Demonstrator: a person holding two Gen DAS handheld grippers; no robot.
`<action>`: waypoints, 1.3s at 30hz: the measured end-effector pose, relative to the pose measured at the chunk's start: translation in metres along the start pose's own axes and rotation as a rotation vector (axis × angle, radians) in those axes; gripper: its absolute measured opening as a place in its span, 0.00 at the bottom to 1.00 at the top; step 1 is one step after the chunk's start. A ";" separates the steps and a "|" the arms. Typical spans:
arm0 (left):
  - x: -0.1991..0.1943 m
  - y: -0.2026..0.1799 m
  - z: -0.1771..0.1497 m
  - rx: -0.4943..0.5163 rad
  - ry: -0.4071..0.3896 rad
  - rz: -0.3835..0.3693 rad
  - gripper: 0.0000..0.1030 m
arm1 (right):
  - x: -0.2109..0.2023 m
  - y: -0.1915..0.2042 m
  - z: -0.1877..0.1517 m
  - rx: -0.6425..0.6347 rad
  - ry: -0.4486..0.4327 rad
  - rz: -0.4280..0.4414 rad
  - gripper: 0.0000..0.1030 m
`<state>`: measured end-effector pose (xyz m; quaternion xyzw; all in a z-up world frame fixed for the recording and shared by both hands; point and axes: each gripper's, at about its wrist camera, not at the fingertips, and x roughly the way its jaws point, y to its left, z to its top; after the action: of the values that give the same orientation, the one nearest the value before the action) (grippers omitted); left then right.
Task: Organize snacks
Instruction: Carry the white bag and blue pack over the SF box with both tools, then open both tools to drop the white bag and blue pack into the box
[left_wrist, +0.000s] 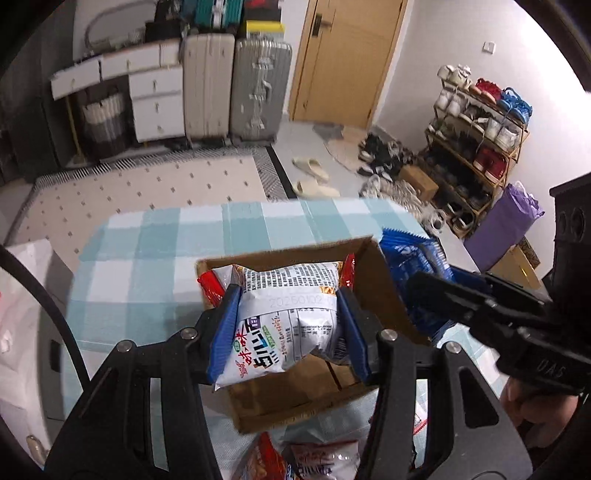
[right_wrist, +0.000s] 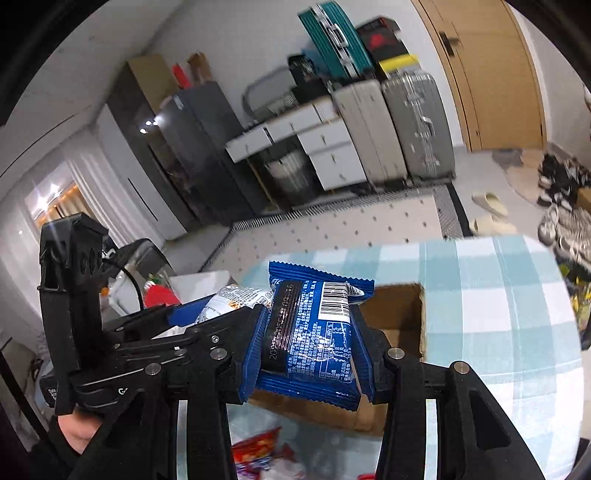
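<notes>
My left gripper is shut on a white snack packet with red ends and holds it above an open cardboard box on the checked table. My right gripper is shut on a blue snack packet with a barcode and holds it over the same box, at its right side. The blue packet and the right gripper's body show in the left wrist view. The white packet and the left gripper's fingers show at the left of the right wrist view.
The table has a blue and white checked cloth. More red and white snack packets lie near the front edge. A white bag sits at the left. Suitcases, drawers and a shoe rack stand beyond.
</notes>
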<state>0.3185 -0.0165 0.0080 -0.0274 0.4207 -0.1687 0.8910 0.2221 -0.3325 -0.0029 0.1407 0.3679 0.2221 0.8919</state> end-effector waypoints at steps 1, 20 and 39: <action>0.010 0.002 -0.001 -0.004 0.013 -0.006 0.48 | 0.008 -0.006 -0.002 0.003 0.014 -0.008 0.42; 0.081 0.002 -0.013 0.027 0.099 0.022 0.51 | 0.059 -0.039 -0.020 -0.051 0.069 -0.065 0.52; -0.056 -0.030 -0.042 0.056 -0.057 0.067 0.64 | -0.049 0.001 -0.030 -0.094 -0.073 -0.018 0.52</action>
<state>0.2452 -0.0230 0.0284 0.0069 0.3911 -0.1493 0.9081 0.1694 -0.3535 0.0055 0.1034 0.3256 0.2258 0.9123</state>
